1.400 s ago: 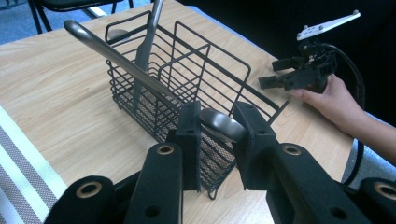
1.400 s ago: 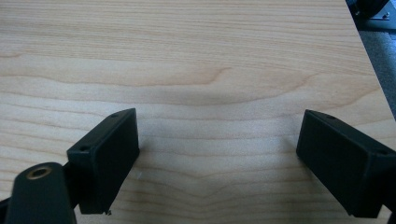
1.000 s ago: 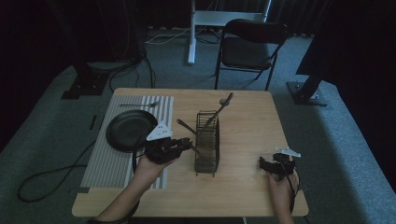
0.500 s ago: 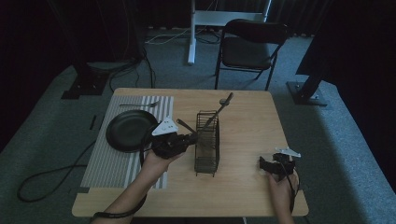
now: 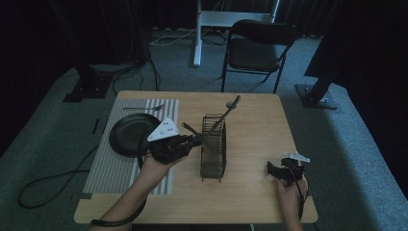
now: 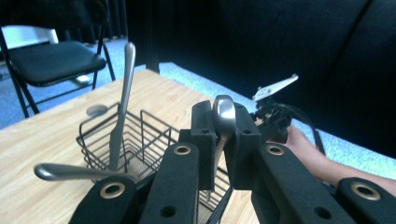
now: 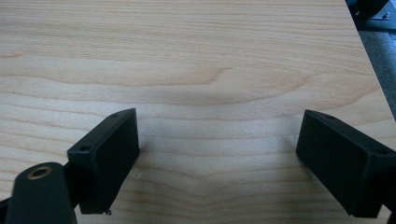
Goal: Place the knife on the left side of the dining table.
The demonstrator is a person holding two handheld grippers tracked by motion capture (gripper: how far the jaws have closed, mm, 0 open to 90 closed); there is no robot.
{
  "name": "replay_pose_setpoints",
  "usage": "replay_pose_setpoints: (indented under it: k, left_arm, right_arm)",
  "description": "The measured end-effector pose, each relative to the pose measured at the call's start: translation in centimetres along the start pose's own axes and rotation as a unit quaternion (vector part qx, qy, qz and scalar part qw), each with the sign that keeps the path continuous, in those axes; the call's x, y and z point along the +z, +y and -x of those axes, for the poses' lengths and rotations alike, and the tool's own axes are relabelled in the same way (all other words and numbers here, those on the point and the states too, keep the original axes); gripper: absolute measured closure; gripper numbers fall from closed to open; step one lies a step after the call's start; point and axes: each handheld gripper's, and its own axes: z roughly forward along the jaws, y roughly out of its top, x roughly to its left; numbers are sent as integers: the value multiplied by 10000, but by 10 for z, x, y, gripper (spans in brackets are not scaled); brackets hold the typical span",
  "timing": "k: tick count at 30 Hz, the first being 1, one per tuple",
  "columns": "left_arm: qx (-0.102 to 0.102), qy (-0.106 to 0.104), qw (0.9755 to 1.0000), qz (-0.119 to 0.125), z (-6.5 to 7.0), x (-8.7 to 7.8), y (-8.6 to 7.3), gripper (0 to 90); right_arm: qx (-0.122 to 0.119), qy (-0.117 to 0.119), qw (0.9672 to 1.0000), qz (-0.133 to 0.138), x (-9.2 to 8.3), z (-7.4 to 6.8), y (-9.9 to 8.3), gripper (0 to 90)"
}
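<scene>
We hold a utensil [image 6: 223,112] clamped in the left gripper [image 6: 219,140], its jaws shut on the handle, just beside the wire caddy [image 5: 213,147]. Next, we judge, it must drop upright inside. The right gripper [image 7: 217,154] rests wide open, holding nothing, over the bench [image 5: 250,197].

The claw [image 6: 225,135] hides the lower end of the held utensil [image 6: 223,111].
</scene>
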Motion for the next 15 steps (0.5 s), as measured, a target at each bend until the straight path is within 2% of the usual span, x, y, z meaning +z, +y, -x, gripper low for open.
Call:
replay_pose_setpoints:
  k: [5, 9, 12, 15]
  left_arm:
    - [-2, 32, 10000, 87, 1, -8, 6, 839]
    - [-59, 24, 9997, 240, 0, -24, 16, 839]
    - [-3, 15, 9994, 335, 1, -36, 23, 839]
    - [49, 92, 9991, 413, 3, -50, 29, 839]
  right_arm:
    - [1, -1, 10000, 0, 0, 0, 0, 122]
    - [2, -1, 10000, 3, 0, 0, 0, 122]
    - [4, -1, 10000, 5, 0, 0, 0, 122]
    - [3, -2, 10000, 4, 0, 0, 0, 123]
